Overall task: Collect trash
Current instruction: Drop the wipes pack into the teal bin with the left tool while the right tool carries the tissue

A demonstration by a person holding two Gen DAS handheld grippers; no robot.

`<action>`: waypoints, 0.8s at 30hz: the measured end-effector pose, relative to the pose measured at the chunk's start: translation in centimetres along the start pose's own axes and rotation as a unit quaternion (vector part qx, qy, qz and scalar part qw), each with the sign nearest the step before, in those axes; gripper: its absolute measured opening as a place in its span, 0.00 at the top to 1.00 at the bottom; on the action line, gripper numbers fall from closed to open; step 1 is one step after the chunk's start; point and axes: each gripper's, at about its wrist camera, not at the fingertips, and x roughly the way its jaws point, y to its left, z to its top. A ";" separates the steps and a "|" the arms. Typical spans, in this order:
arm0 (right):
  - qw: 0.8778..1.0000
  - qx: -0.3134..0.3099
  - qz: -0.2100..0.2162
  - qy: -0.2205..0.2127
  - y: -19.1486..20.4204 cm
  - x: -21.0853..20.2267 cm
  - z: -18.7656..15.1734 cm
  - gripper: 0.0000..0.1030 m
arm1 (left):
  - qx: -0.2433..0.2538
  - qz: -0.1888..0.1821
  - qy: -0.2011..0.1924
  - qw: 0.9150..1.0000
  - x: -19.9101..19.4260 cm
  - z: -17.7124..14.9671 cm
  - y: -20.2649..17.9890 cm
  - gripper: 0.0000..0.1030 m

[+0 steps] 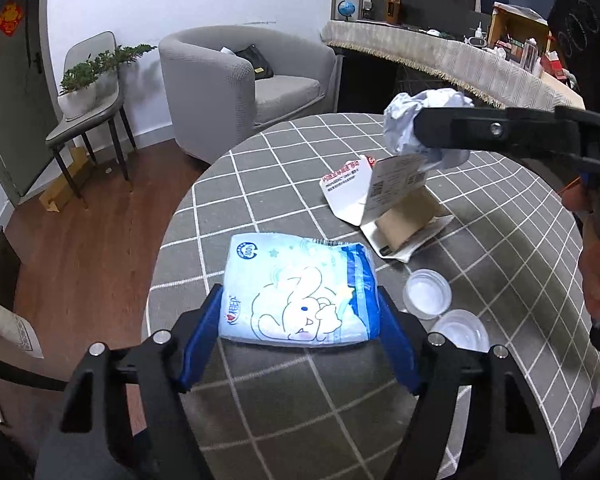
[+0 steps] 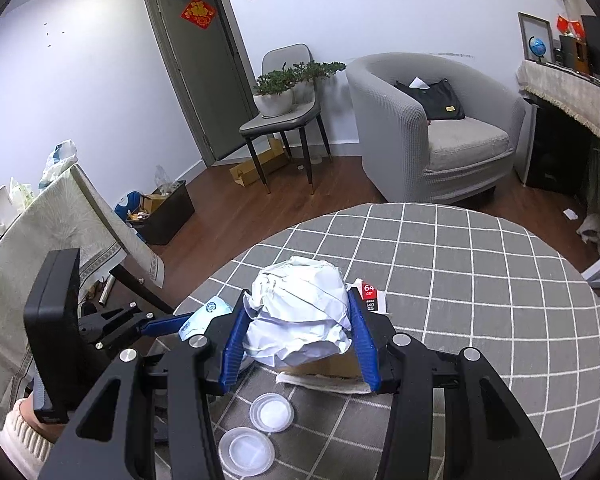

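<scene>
My left gripper (image 1: 300, 320) is shut on a light blue tissue pack with a rabbit print (image 1: 300, 288), which rests on the grey checked round table (image 1: 284, 168). My right gripper (image 2: 300, 320) is shut on a crumpled white paper ball (image 2: 300, 312) and holds it above the table; it also shows in the left wrist view (image 1: 420, 128). Under the ball lies opened card packaging with a brown box (image 1: 384, 196). Two clear plastic lids (image 1: 427, 291) (image 1: 462, 330) lie to the right of the pack.
A grey armchair (image 2: 436, 128) with a black bag stands beyond the table. A chair with potted plants (image 2: 284, 92) is by the door. A dark bin with rubbish (image 2: 160, 208) sits on the wooden floor at left. A cloth-covered desk (image 1: 440, 56) stands at right.
</scene>
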 end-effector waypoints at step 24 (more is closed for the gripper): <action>1.000 -0.008 0.018 0.000 6.9 -2.6 -5.4 0.53 | -0.088 0.061 -0.038 0.993 -8.6 -5.6 0.9 0.27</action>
